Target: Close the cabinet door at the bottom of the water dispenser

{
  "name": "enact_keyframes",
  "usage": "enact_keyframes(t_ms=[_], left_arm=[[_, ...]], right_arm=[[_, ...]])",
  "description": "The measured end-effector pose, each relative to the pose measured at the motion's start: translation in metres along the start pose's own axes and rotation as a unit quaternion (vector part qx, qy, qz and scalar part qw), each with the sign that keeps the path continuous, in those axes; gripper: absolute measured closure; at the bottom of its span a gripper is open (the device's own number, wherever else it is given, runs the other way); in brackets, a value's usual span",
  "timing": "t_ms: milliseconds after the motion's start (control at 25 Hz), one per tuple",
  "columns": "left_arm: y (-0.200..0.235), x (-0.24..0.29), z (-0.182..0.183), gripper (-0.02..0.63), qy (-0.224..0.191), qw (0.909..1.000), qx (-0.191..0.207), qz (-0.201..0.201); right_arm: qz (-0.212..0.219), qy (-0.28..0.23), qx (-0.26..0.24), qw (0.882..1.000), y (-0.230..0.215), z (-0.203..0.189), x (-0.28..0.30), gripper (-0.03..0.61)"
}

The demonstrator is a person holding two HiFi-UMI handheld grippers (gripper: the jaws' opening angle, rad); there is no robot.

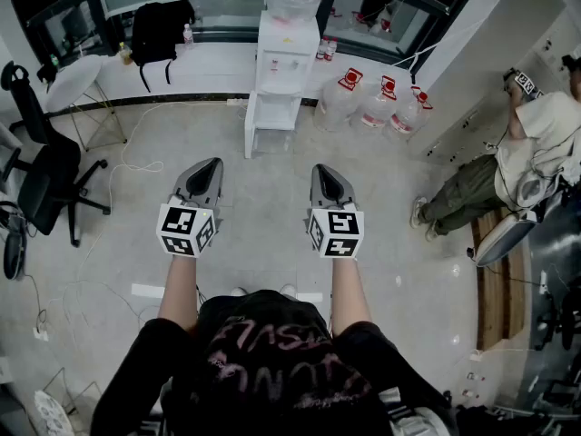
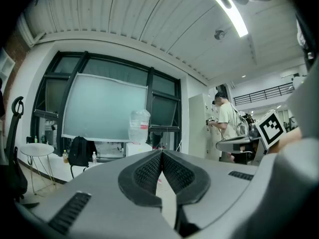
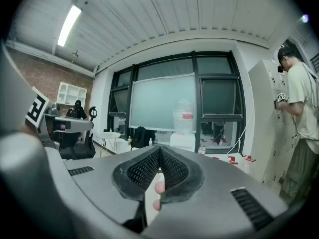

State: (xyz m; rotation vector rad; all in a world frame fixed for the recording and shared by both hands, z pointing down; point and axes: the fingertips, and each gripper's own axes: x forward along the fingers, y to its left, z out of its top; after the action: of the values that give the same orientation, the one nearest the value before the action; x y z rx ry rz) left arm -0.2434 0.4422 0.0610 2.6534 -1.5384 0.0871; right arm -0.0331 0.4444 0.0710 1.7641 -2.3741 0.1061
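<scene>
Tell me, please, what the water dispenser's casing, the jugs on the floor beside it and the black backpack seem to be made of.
Water dispenser casing: smooth white panels with a dull sheen, plastic or painted metal; the look leaves it open. Jugs: likely clear plastic, as their walls look see-through. Backpack: probably black woven fabric, since it slumps and its straps hang limp.

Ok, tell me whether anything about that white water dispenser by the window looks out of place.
The white cabinet door at the bottom of the white water dispenser stands swung open to the side, which leaves the low compartment bare. That is the one thing askew. The dispenser itself stands upright, and nothing looks spilled round it.
</scene>
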Motion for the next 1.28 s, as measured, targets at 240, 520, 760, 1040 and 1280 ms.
enact_keyframes(t_ms=[240,520,760,1040,1280], left_arm=[[0.007,-0.001,-0.001,0.599,0.003,1.0000,0.001,-0.006],[0.012,-0.006,-0.006,0.599,0.008,0.9998,0.002,-0.017],[0.021,-0.004,-0.020,0.598,0.016,0.9994,-0.009,-0.027],[0.027,0.035,-0.037,0.598,0.043,0.9983,-0.009,-0.038],[0.038,0.097,-0.052,0.598,0.068,0.9970,-0.007,-0.037]], right_arm=[[-0.004,0.004,-0.012,1.000,0.009,0.000,0.005,0.566],[-0.014,0.005,-0.013,1.000,0.018,-0.002,0.003,0.566],[-0.024,0.017,-0.018,0.999,0.018,-0.014,0.006,0.566],[-0.030,0.031,-0.010,0.999,-0.009,-0.028,0.040,0.566],[-0.028,0.038,0.011,0.999,-0.057,-0.040,0.096,0.566]])
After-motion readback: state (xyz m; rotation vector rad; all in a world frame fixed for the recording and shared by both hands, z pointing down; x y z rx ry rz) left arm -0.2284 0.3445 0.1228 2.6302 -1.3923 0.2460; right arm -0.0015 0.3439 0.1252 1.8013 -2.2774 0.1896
